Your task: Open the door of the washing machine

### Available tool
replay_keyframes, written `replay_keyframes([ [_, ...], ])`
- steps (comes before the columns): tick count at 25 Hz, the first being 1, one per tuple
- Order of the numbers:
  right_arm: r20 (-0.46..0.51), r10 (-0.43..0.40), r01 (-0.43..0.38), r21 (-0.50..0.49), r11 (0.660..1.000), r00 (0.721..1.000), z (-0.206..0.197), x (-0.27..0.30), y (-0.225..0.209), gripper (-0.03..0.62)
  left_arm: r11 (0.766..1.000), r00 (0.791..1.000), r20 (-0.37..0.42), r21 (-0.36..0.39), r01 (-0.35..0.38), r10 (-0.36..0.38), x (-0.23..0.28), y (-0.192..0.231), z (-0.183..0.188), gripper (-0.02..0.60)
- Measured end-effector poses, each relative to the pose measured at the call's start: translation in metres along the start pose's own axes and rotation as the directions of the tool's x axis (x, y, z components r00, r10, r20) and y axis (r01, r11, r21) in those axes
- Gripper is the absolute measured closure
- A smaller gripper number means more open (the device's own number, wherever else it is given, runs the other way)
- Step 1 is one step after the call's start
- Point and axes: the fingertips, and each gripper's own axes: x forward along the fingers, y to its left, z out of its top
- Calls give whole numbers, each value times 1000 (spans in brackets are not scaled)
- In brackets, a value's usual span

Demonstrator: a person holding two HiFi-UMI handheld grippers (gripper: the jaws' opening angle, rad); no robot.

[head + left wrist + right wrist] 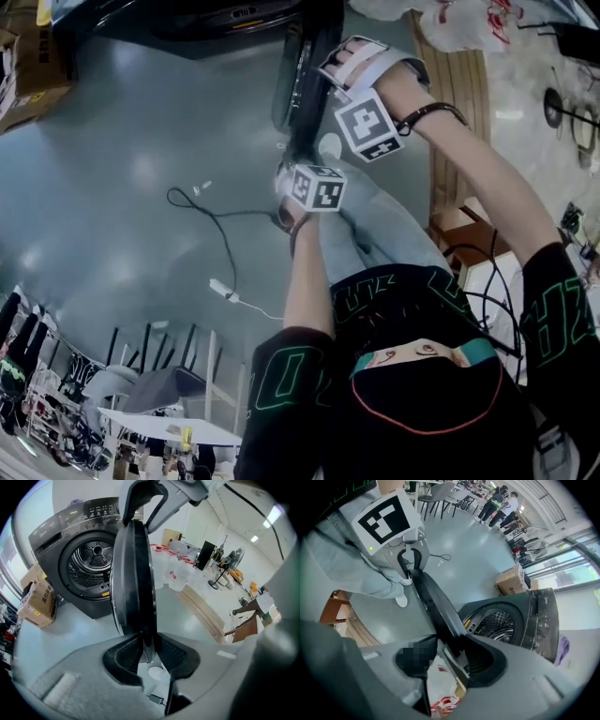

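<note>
The dark grey washing machine (56, 545) has its drum (93, 562) exposed, and its round door (133, 573) is swung out and seen edge-on. My left gripper (146, 651) is shut on the door's lower rim, a pad pressing each face. My right gripper (447, 656) straddles the upper rim of the door (436, 606), with its jaws closed on that thick edge. In the head view the door (298, 84) hangs below the machine (234, 19), the left gripper (291, 157) at its near edge and the right gripper (319, 70) beside it.
A black cable (220, 234) with a white plug lies on the grey floor. A cardboard box (40, 604) sits beside the machine. White plastic bags (173, 571) and wooden boards (459, 94) lie to the right. The person's jeans leg (375, 225) is close to the door.
</note>
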Motion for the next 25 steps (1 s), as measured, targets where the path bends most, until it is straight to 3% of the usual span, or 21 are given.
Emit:
replay_keyframes([
  [9,-28,-13,11,-65,998,1000,-20,-10,34,413,1000,999,42,-19,19,-18,8,-56,10,488],
  [15,58,-16,22,-114,993,998,-32,-16,57,411,997,1000,9,-74,-21,21,17,-83,15,488],
  [17,107,-25,38,-123,992,994,-37,-18,60,411,990,997,-5,-117,-72,72,17,-86,18,492],
  [20,173,-45,78,-186,980,984,-40,-13,54,411,963,988,-26,-222,-156,154,26,-84,26,500],
  [25,235,-31,96,-269,958,971,-50,-21,75,411,945,989,-32,-289,-149,146,31,-122,36,497],
])
